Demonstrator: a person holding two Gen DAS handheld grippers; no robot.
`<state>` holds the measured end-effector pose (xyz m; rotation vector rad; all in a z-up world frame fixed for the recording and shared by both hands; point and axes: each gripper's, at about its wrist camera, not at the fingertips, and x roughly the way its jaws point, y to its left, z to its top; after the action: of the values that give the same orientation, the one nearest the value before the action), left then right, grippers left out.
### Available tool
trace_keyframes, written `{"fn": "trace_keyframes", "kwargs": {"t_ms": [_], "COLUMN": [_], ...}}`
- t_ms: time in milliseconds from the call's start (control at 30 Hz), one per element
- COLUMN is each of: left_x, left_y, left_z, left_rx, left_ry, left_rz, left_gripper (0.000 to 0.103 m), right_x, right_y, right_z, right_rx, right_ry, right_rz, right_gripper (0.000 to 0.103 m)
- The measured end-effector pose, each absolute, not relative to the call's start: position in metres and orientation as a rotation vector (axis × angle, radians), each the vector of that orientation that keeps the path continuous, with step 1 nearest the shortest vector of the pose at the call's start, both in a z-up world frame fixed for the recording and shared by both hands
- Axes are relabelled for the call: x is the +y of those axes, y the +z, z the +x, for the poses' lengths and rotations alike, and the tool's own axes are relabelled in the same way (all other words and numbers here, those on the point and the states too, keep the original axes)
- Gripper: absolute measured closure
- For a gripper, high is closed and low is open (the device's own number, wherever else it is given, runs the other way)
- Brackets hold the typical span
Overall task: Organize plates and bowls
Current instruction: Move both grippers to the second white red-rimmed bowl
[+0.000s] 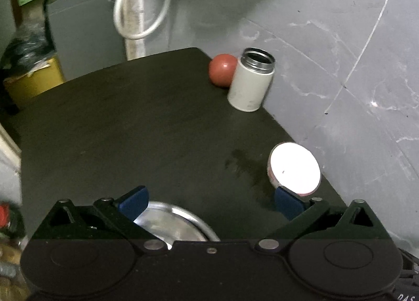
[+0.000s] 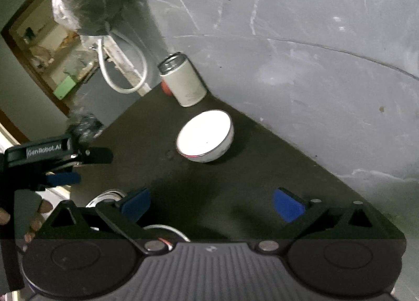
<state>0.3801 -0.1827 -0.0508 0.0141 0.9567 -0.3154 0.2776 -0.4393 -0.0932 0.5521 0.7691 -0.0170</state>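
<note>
Bowl [image 2: 205,135] on dark table [image 2: 262,170] near wall, upright, beside can [image 2: 183,83]. Looks rigid, glazed, likely slippery and breakable; best pinched at rim. Steel plate [image 1: 172,222] under left gripper [image 1: 209,201]. Both grippers, right gripper [image 2: 212,204] included: fingers apart, empty.

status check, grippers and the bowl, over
Left gripper open, empty, over steel plate. Right gripper open, empty. White bowl untouched ahead. Nothing in the way.
</note>
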Motion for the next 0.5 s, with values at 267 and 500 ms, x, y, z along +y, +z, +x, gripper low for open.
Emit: {"fn": "trace_keyframes", "kwargs": {"t_ms": [267, 500], "left_x": [-0.205, -0.227], "left_y": [-0.083, -0.102], "left_z": [0.417, 0.439], "left_rx": [0.956, 0.952], "left_ry": [-0.414, -0.473], "left_rz": [0.001, 0.040], "left_gripper": [0.001, 0.001], "right_x": [-0.444, -0.436], "right_y": [-0.098, -0.108], "right_z": [0.289, 0.314], "right_rx": [0.783, 0.749], "right_ry": [-0.133, -0.168], "right_rz": [0.548, 0.567], "right_gripper": [0.000, 0.000]}}
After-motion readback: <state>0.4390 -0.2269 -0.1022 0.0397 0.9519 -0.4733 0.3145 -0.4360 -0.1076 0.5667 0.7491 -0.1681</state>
